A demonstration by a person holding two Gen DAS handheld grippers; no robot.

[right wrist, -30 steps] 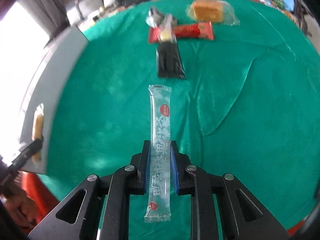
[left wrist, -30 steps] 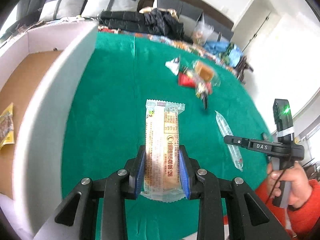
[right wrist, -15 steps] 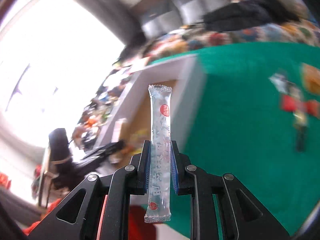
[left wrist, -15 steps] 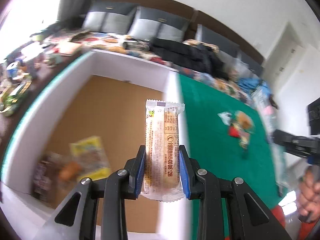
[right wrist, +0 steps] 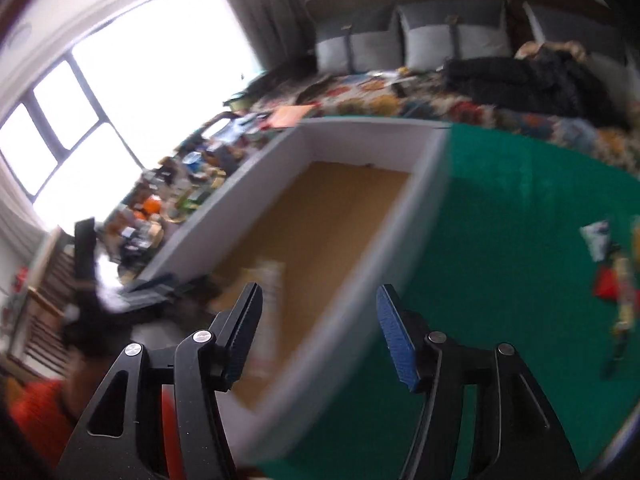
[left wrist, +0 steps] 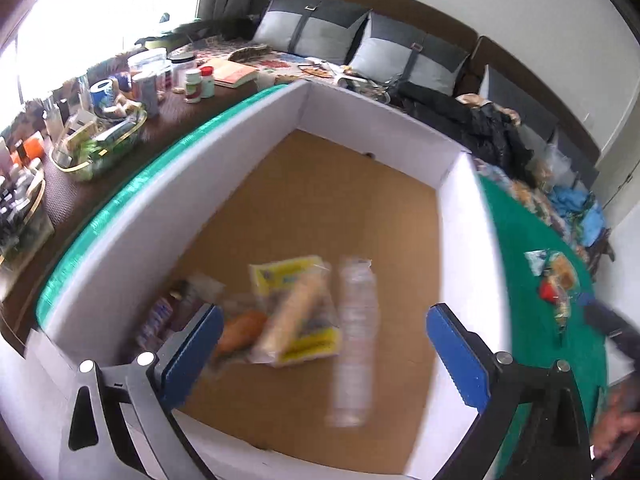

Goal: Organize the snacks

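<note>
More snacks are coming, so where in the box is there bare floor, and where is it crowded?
Box: the far half of its floor, up to the back wall, is bare. Snacks crowd the near left part. Green cloth beside the box is bare up to the snack pile.

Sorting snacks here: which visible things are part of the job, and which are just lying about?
Job:
white box
snack packets in the box
clear tube packet
snacks left on the green cloth

Lying about:
jars and bottles on the side table
black jacket
grey cushions
</note>
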